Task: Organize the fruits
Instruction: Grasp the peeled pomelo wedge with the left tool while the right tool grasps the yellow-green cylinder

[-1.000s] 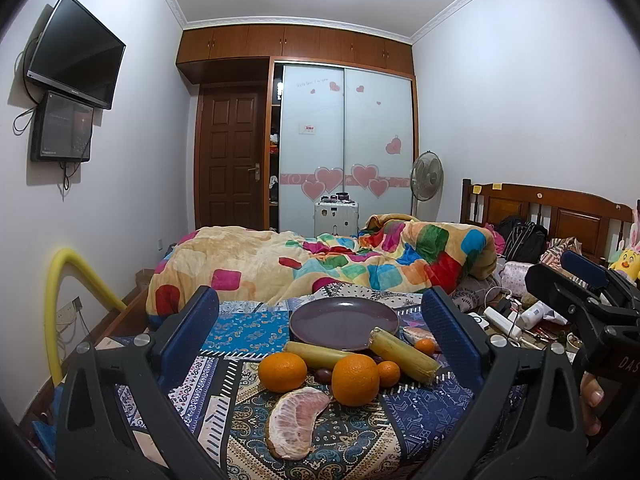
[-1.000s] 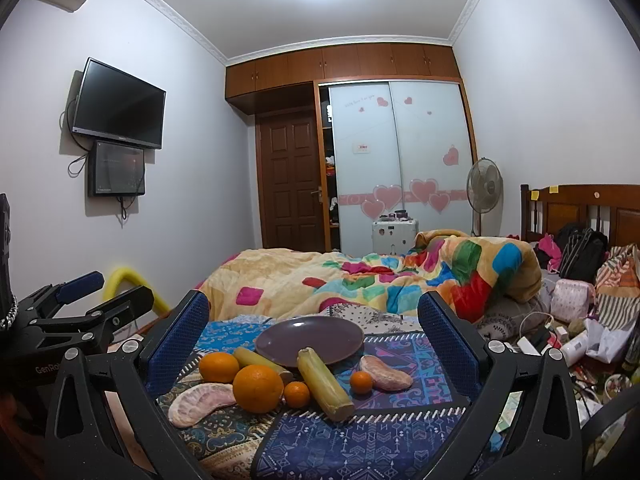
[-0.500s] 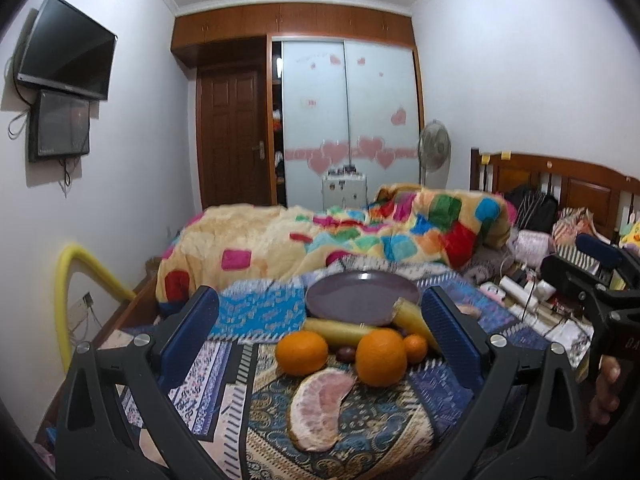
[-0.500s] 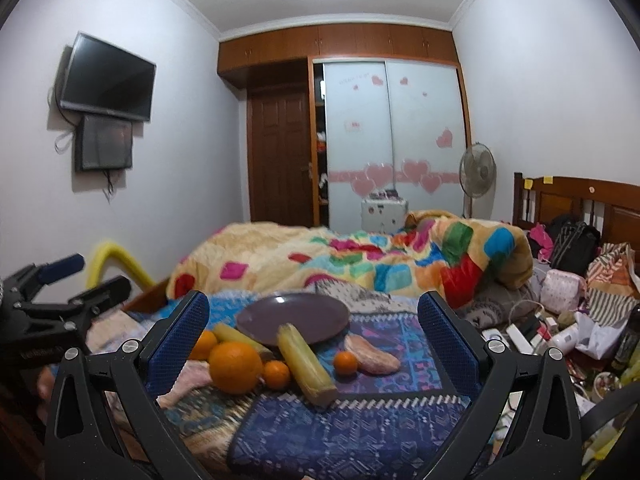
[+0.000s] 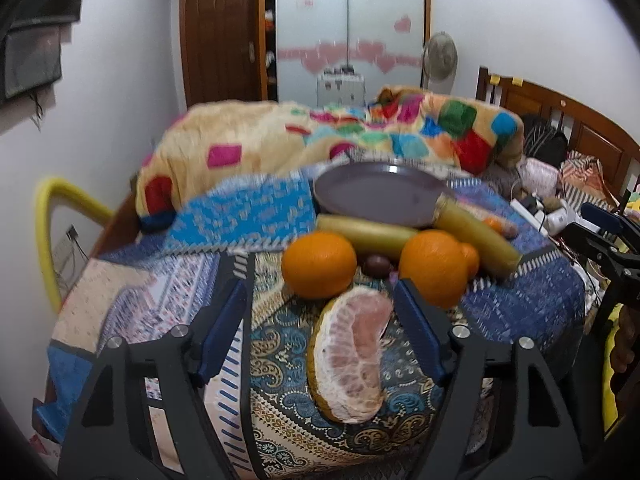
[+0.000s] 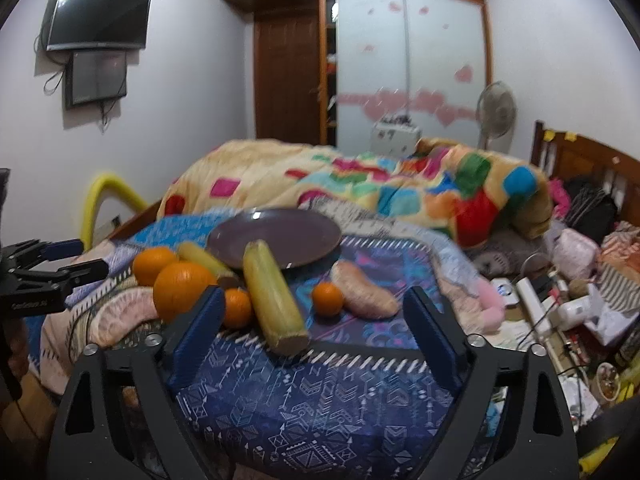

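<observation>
Blue-padded left tongs (image 5: 320,320) wide open, flanking pomelo wedge (image 5: 352,356)

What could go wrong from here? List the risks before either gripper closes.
1. The left gripper is open around the peeled pomelo wedge; its soft flesh could tear or crush under a hard squeeze.
2. The right gripper is open and faces the corn cob, which leans on the plate rim; lifting it may jolt the plate.
3. The oranges sit on soft, uneven bedding and may roll if bumped.
</observation>
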Available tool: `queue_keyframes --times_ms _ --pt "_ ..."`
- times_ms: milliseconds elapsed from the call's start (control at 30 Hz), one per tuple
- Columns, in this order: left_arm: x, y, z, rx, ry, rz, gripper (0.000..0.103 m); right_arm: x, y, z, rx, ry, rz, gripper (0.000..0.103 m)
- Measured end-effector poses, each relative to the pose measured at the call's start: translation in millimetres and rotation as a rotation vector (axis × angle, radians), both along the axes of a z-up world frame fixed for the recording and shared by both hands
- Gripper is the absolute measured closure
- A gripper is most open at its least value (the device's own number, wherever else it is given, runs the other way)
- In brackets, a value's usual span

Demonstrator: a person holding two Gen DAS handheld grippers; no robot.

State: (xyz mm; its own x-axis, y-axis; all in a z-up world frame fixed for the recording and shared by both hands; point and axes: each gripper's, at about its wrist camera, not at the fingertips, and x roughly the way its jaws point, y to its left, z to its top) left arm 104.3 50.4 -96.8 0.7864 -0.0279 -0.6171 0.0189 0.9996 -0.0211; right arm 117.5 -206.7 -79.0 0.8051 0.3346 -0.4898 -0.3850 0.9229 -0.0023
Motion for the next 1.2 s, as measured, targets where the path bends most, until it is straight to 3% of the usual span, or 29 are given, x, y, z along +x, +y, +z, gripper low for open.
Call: queue_keyframes --times_ms 167,400,700,833,1200 --pt "15.9 2.3 -17.9 -0.033 0.098 -0.036 0.034 12.4 8.0 -13.1 -0.029 0.064 0.042 0.033" --pt "29.9 -5.2 -35.9 -0.033 0.187 -0.089 0.045 27.3 18.4 -26.1 -0.051 0.132 0.103 0.045" --pt "31.5 -9.8 -45.1 -0.021 0.204 -0.136 0.048 46.6 29.1 -40.6 -0.093 0.196 0.139 0.054" --pt "33.9 -8.9 -45.9 -0.043 0.222 -0.154 0.052 56.3 32.2 -48.2 -0.084 0.247 0.159 0.065" --pt "26.9 -7.0 -41.0 -0.03 0.273 -0.17 0.054 33.9 16.5 -43.2 -0.089 0.259 0.138 0.069"
